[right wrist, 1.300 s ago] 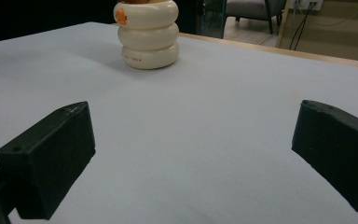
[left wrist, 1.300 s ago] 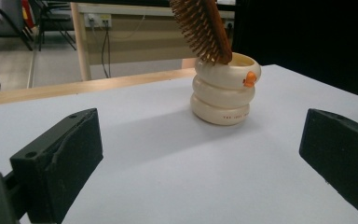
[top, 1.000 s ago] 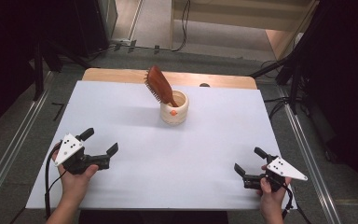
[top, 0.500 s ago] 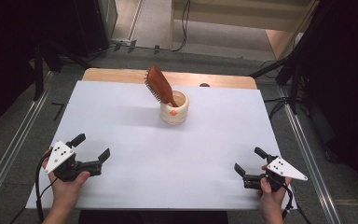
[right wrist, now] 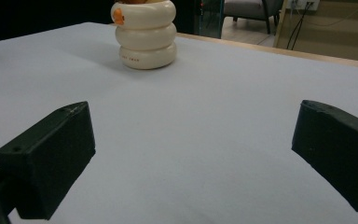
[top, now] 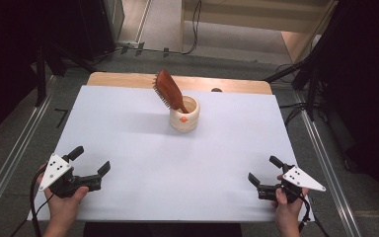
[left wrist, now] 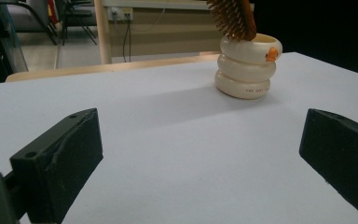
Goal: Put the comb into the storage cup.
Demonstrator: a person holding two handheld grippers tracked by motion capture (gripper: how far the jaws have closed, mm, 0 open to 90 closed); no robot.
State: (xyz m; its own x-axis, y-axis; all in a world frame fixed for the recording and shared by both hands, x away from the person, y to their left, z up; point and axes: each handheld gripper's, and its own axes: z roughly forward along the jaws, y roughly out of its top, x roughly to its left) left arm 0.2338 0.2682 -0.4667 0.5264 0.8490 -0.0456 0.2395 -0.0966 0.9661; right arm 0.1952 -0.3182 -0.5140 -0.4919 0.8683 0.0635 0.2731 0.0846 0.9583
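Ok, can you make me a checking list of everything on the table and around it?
Surface: white sheet over a wooden table, flat.
Job's things: brown hairbrush standing tilted in a cream ringed cup with an orange mark.
Clutter: nothing seen.
Grippers: left gripper and right gripper both open, resting at the near corners, holding nothing.
Cables: one trails from each gripper; more on the floor behind.
Surroundings: metal rails beside the table, dark edges.

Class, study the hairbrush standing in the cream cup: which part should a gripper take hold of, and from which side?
Grip the hairbrush by its broad wooden head, coming from above. The handle sits buried in the cup, so the tilted head alone stands free. Probably close the jaws across its narrow edges, since bristles cover one face.
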